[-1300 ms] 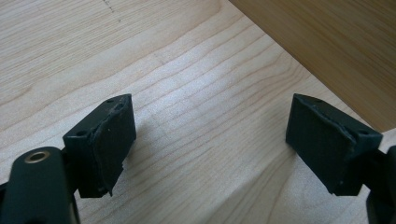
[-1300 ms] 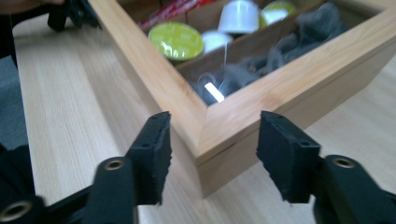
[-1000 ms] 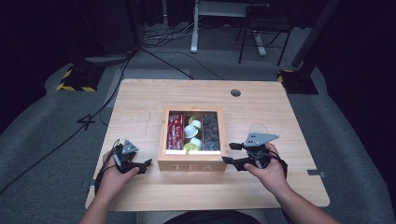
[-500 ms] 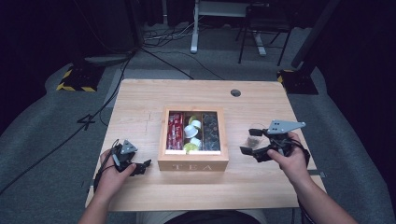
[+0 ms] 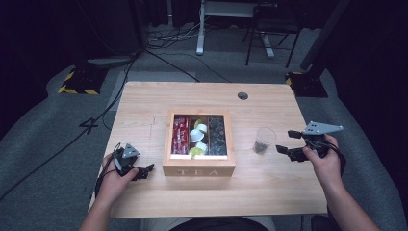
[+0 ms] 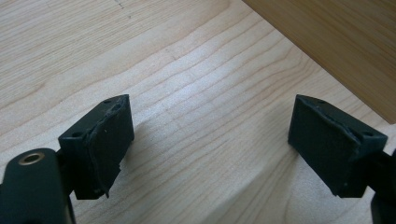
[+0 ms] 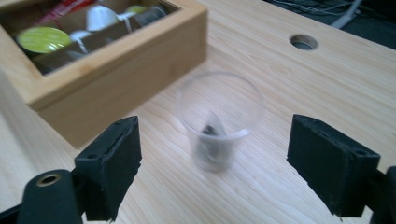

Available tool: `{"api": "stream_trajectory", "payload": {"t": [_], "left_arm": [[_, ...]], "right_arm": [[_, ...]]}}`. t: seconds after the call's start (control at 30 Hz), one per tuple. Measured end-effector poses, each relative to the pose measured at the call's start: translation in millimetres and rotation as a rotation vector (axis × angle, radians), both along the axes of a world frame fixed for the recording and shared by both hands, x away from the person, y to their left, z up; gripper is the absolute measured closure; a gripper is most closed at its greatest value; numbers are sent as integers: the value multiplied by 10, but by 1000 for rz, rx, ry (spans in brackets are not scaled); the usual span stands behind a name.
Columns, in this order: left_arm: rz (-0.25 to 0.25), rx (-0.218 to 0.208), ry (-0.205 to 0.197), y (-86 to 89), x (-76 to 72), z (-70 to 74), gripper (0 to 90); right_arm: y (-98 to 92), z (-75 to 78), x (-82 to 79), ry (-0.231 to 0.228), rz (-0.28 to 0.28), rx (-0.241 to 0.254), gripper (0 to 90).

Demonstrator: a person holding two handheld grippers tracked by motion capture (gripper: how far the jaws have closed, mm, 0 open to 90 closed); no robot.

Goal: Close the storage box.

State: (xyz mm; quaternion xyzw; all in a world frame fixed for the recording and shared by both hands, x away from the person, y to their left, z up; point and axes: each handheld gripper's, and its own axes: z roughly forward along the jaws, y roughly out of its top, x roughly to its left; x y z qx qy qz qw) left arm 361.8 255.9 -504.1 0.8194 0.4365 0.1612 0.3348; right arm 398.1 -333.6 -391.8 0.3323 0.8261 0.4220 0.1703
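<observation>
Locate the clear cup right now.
High view: cup stands on the table right of the tea box, just ahead of the open right gripper.

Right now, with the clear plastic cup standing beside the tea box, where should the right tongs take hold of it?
Grip the clear plastic cup across its side wall, about mid-height, coming in level from the right tongs' side, away from the tea box. It stands upright, round and tapering downward, with something dark inside, so a light sideways pinch probably keeps it level and uncrushed.
</observation>
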Motion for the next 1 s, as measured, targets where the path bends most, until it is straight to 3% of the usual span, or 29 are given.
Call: {"api": "stream_trajectory", "payload": {"t": [0.2, 0.43, 0.63, 0.7, 0.83, 1.0], "left_arm": [[-16, -2, 4, 27, 20, 0, 142], [-21, 4, 8, 36, 57, -1, 119], [-20, 14, 11, 26, 77, -3, 84], [-21, 13, 13, 26, 79, -3, 78], [-19, 15, 14, 25, 80, -3, 74], [-18, 17, 13, 26, 82, -4, 71]], "right_arm": [[-251, -115, 75, 17, -70, -83, 198], [-495, -359, 181, 63, -100, -56, 222], [-606, -618, 174, 37, -170, 17, 205], [-631, -681, 189, 62, -154, 13, 204], [-676, -812, 191, 71, -179, 10, 195], [-684, -986, 201, 96, -175, -33, 194]]}}
